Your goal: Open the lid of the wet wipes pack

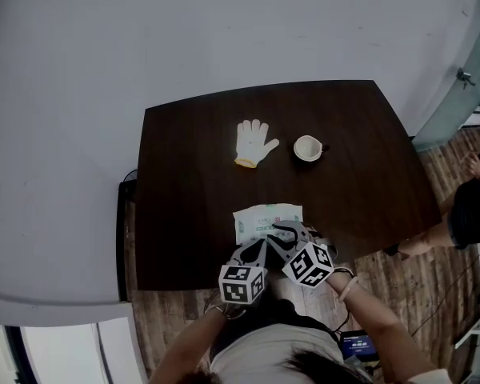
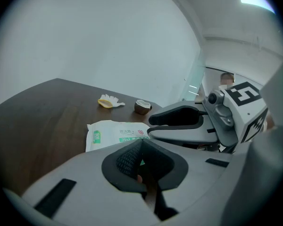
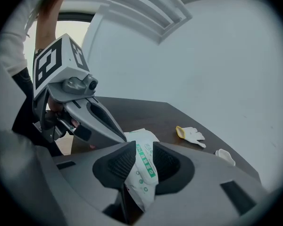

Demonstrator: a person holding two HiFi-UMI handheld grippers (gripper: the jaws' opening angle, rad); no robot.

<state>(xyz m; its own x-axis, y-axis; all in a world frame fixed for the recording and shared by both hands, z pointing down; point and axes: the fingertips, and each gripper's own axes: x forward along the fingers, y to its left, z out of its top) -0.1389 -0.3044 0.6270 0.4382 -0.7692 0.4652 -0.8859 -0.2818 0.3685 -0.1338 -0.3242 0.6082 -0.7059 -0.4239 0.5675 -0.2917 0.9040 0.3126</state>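
Note:
The white wet wipes pack with green print lies flat near the front edge of the dark table. Both grippers hover at its near edge. My right gripper reaches over the pack's near right part. In the right gripper view its jaws stand apart with the pack showing between the pads; whether the pads touch it I cannot tell. My left gripper sits just left of it. In the left gripper view its pads meet at the tips, with the pack lying just beyond. I cannot make out the lid.
A white work glove and a small white cup lie farther back on the table. A person's arm rests at the table's right front corner. Wooden floor borders the near edge.

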